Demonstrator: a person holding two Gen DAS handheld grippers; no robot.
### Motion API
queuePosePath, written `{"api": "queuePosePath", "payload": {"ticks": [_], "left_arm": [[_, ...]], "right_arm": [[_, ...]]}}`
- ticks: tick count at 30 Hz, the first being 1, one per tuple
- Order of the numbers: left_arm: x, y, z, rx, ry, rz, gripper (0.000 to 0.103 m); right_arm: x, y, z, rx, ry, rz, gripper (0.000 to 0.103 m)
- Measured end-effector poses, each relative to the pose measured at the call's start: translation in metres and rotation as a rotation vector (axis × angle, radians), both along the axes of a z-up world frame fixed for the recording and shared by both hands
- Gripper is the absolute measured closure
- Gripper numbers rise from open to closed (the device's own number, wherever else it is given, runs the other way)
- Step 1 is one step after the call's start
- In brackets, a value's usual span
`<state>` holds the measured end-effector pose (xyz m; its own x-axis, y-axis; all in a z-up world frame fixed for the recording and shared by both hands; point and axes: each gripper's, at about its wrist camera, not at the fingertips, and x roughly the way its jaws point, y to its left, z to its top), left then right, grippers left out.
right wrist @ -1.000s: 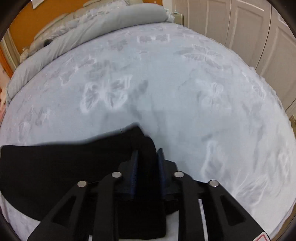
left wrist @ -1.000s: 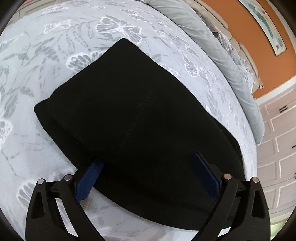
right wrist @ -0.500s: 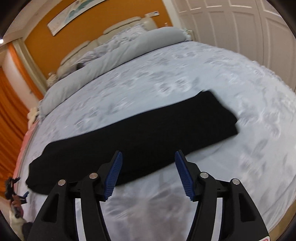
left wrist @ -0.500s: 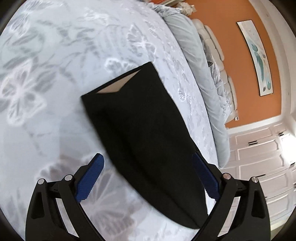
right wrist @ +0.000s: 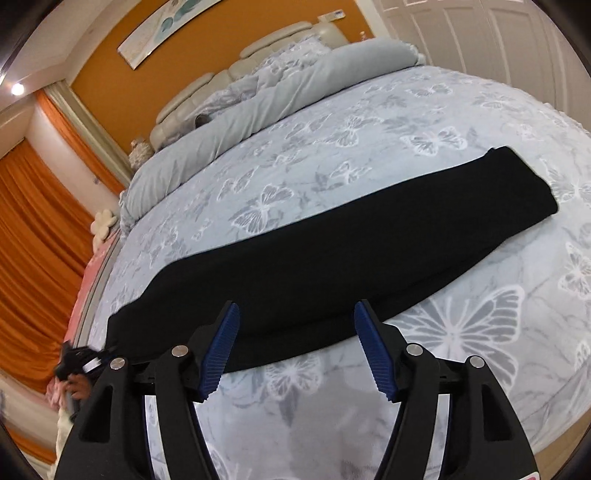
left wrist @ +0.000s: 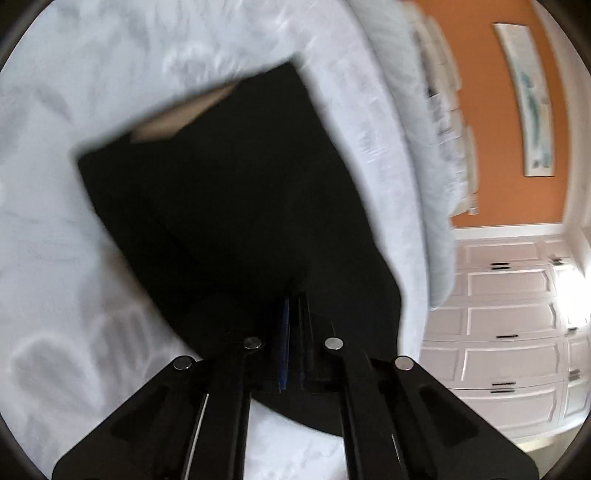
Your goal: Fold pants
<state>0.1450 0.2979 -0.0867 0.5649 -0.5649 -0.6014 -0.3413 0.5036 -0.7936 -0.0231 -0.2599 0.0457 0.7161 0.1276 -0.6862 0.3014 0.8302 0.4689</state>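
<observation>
- Black pants (right wrist: 332, 254) are lying flat as one long folded strip across the bed (right wrist: 369, 155), running from the left edge toward the right edge, on a pale grey butterfly-print bedspread (right wrist: 461, 325).
- Left gripper (left wrist: 293, 314) is clamped tight on the near edge of the pants at one end; the left wrist view is motion-blurred, but you can see black cloth pinched between the blue pads. A tan patch (left wrist: 173, 123) shows at the far corner of that end, can't tell what it is.
- Right gripper (right wrist: 295, 332) has let go, and its jaws have just been opening. The blue pads (right wrist: 221, 350) stand apart above the near long edge of the pants around the middle, with nothing pinched between them.
- Around it: a rolled grey duvet (right wrist: 258, 107) along the head edge of the bed, cream padded headboard (right wrist: 207, 96) behind that, orange wall (right wrist: 110, 74) with a long framed picture (right wrist: 166, 26), orange curtains (right wrist: 33, 229) on the left, white panelled cupboard doors (left wrist: 509, 325) on the other side.
- Nothing sits on top of the pants. At the bed's left edge a person's hand (right wrist: 79, 384) shows with the other gripper.
</observation>
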Motion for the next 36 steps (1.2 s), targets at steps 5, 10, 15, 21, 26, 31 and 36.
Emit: {"api": "queuePosePath", "payload": {"ticks": [5, 10, 15, 21, 26, 31, 36], "left_arm": [[-0.024, 0.006, 0.036, 0.182, -0.049, -0.026, 0.094], [-0.009, 0.008, 0.012, 0.118, 0.011, -0.013, 0.036], [0.007, 0.000, -0.009, 0.136, 0.078, 0.032, 0.036], [0.011, 0.002, 0.019, 0.123, -0.001, -0.011, 0.097], [-0.027, 0.019, 0.059, 0.082, -0.066, -0.027, 0.097], [-0.022, 0.021, -0.019, 0.137, 0.174, -0.016, 0.096], [-0.025, 0.020, -0.025, 0.115, 0.147, 0.013, 0.095]], "right_arm": [[-0.007, -0.002, 0.002, 0.015, -0.009, -0.026, 0.039], [0.008, 0.026, -0.010, 0.063, 0.000, 0.006, 0.039], [0.021, 0.056, -0.002, -0.077, 0.005, 0.080, 0.039], [0.020, 0.039, -0.010, -0.018, 0.024, 0.008, 0.039], [0.009, 0.020, -0.015, 0.059, -0.008, -0.049, 0.039], [0.021, 0.003, -0.042, 0.172, 0.123, -0.083, 0.039], [0.040, 0.024, -0.048, 0.246, 0.175, 0.034, 0.039]]}}
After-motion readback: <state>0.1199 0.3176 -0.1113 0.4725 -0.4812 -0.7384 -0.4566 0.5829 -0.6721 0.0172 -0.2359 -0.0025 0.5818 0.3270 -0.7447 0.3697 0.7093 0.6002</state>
